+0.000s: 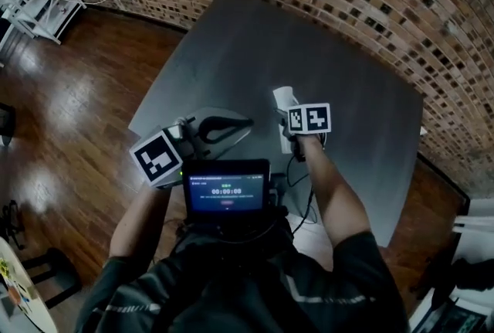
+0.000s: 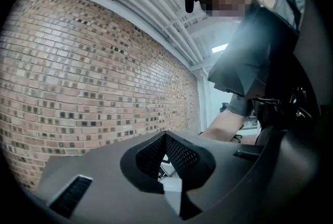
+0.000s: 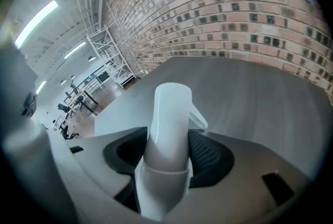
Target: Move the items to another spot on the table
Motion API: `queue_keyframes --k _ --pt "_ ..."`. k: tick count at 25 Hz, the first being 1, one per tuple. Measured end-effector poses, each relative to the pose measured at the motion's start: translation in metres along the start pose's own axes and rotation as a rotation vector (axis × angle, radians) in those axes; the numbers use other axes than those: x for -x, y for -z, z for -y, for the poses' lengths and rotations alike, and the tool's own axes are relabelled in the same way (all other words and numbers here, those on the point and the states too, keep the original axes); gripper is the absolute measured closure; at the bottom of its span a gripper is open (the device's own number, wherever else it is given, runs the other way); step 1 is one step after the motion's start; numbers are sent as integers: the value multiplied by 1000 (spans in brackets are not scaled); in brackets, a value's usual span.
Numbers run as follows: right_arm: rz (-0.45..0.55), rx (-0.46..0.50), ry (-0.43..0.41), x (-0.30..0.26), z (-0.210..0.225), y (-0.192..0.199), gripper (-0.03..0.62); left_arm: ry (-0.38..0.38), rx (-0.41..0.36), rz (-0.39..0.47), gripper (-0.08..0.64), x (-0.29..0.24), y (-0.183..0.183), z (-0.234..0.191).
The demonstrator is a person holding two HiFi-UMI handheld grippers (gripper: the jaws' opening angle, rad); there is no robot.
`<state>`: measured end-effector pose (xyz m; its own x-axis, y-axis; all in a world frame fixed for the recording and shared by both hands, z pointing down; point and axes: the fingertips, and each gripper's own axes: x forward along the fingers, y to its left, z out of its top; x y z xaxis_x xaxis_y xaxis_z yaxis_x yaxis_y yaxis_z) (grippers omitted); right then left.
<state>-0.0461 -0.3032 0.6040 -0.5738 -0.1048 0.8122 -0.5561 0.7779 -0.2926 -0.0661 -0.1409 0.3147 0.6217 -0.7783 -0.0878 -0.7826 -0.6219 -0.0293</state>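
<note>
While you hold the right gripper over the grey table, its jaws are clamped on the white spray bottle, one ribbed pad pressing each side just below the trigger head. The nozzle points off to the right in the right gripper view. From your head view the bottle pokes out beyond the gripper's marker cube, above the near middle of the table. Whether it touches the surface cannot be told. Your left gripper sits nearer the table's left edge, well apart from the bottle. Its jaws meet at the tips with nothing between them, and it is tilted up toward the brick wall. A small screen sits between your forearms.
</note>
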Motion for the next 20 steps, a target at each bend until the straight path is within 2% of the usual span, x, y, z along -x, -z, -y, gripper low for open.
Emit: queue_keyframes --k 5,11,20 --pt "-24 81 -60 -53 -78 -30 342 -81 -15 -3 565 67 3 -33" --pt "-50 182 -115 -86 -158 -57 342 -192 -16 6 565 134 -4 -59" --pt "-111 328 -210 -122 -240 -72 342 -357 -36 8 565 191 -11 -72"
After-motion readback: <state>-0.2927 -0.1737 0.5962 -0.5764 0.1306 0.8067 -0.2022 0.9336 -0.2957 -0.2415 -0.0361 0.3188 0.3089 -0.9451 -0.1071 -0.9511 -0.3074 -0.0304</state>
